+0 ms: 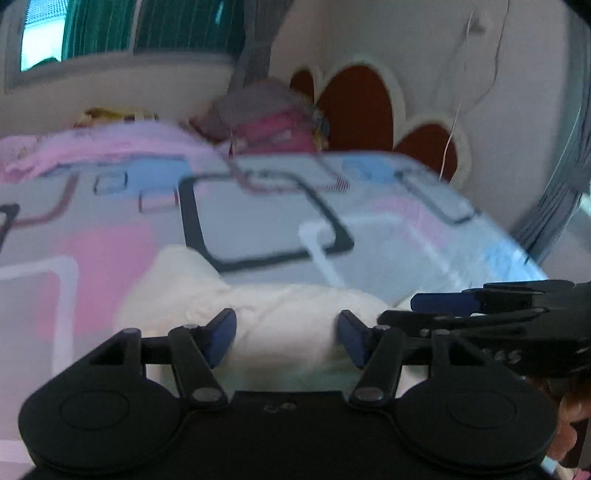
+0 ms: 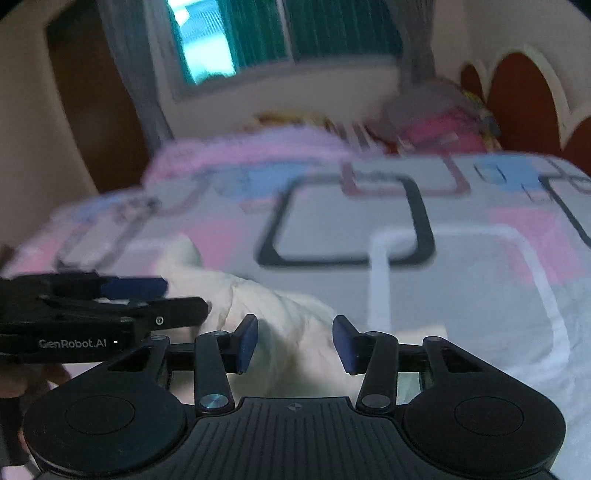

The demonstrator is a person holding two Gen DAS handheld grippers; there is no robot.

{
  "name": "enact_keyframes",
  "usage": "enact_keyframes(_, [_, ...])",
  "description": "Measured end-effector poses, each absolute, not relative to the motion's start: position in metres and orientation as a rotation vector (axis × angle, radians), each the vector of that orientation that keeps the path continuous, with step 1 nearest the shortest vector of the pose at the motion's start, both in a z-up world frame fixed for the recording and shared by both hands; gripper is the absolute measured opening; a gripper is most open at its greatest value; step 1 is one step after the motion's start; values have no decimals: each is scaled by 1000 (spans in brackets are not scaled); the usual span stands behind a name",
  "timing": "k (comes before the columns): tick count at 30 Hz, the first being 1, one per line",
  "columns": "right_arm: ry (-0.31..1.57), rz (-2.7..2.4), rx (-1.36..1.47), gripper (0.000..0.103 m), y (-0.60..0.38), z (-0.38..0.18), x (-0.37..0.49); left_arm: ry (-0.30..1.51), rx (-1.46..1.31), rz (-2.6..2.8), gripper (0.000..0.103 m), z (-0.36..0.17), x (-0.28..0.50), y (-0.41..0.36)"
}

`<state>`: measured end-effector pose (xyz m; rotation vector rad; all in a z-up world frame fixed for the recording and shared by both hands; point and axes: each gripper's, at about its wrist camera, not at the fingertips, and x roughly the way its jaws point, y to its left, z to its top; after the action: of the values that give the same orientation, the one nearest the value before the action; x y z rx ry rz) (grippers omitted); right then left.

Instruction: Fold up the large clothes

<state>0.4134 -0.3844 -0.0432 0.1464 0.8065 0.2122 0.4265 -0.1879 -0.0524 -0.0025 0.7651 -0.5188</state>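
A cream-white garment (image 1: pixel 229 306) lies bunched on the patterned bed sheet (image 1: pixel 258 214), right in front of both grippers. My left gripper (image 1: pixel 286 338) is open, its blue pads wide apart, with the cloth between and under them but not pinched. My right gripper (image 2: pixel 294 343) is open too, above the same garment (image 2: pixel 280 325). The right gripper shows in the left wrist view (image 1: pixel 480 310) at the right edge. The left gripper shows in the right wrist view (image 2: pixel 110 302) at the left edge. Both views are motion-blurred.
The bed sheet (image 2: pixel 461 258) has pink, blue and black rounded squares. A pink blanket (image 1: pixel 110 147) and a pile of pink and grey cloth (image 1: pixel 273 122) lie at the far side. A red scalloped headboard (image 1: pixel 362 110), a window with green curtains (image 2: pixel 295 33) and a dark door (image 2: pixel 92 110) are behind.
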Motion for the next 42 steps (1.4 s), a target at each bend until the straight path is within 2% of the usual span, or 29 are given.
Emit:
enact_keyframes(8, [831,201,236,45,-407,-98,408,796,137,-500,59,-93,426,-204])
enact_keyframes(14, [865,216,242,46,-408,-98,413,811,172,-500,61,-92,429,-207])
enact_keyframes(16, [865,222,284,46,-418,-85,409,802,166,-504,66,-82,427,-204])
enact_keyframes(17, [840,211,319,51,-428,-76,402,792,158,-494,73,-75,422,-199])
enact_keyframes(18, [790,194,351,73,-442,-66,393,756,150,-482,92,-66,412,-190])
enact_keyframes(19, [740,161,363,85,-454,-58,383,706,142,-471,102,-60,403,-181])
enact_keyframes(20, [699,138,378,90,-468,-52,372,672,136,-464,102,-56,394,-172])
enact_keyframes(27, [821,186,636,90,-538,-77,330,723,-31,-396,101,-62,348,-97])
enact_keyframes(34, [889,267,909,90,-558,-122,307,847,-280,-422,98,-90,335,-67])
enact_keyframes(36, [894,310,1013,103,-562,-137,306,873,-356,-438,98,-99,339,-64])
enact_keyframes(42, [906,366,1113,103,-558,-153,311,928,-497,-466,95,-115,350,-57])
